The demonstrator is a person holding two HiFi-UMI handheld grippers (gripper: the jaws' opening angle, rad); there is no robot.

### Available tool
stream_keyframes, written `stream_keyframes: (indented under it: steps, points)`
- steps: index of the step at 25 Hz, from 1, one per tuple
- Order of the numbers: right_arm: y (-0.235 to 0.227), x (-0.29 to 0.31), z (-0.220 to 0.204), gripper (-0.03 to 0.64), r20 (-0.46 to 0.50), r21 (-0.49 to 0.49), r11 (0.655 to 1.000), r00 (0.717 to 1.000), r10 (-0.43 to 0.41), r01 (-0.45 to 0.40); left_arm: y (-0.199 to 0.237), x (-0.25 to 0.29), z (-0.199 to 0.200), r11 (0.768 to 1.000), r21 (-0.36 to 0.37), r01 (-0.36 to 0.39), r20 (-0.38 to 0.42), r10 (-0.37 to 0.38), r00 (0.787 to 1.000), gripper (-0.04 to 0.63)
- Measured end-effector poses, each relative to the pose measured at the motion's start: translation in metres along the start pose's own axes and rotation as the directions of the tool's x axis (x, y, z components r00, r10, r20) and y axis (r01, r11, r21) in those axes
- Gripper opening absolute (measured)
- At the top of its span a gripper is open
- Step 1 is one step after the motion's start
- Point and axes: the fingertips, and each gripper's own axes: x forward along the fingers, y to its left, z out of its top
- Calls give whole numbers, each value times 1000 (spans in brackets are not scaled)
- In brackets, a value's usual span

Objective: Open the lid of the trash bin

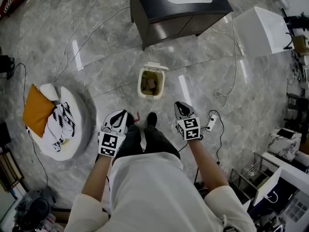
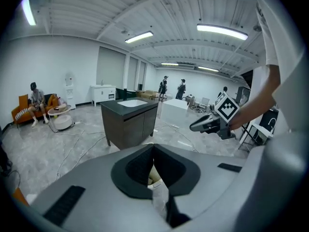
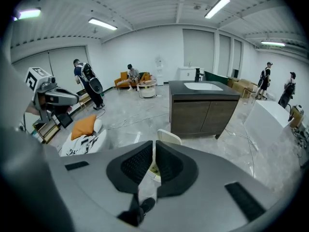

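1. Small cream plastic trash bin (image 1: 151,84) on floor at 12 o'clock; its lid (image 1: 156,66) stands up at the 12 o'clock rim.
2. Left gripper (image 1: 119,116), right gripper (image 1: 181,106): jaws closed, empty.
3. Lid likely light, stiff, slick; pinch its free edge.

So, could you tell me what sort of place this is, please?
Probably an open studio or lab hall: a marble-look floor with trailing cables, a freestanding sink cabinet, and ceiling strip lights.
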Motion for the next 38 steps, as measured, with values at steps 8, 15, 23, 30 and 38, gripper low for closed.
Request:
stream_keyframes:
  steps: [8,15,23,30,38]
  points:
    - [-17,-74,55,34,146,-42,999,989,-16,22,-2,-27,58,998,67,-18,71,14,997,18]
    - [-25,-126,99,34,266,-42,998,963,-39,52,2,-54,102,992,109,-70,132,55,990,18]
    - [-23,-171,135,34,380,-40,995,922,-72,95,-4,-82,136,987,133,-85,192,59,980,18]
    - [-12,-192,141,34,413,-75,989,907,-82,124,-5,-89,153,988,131,-81,231,49,972,18]
    - [-20,-213,141,34,446,-31,989,887,-118,147,-10,-93,161,990,124,-65,248,32,968,18]
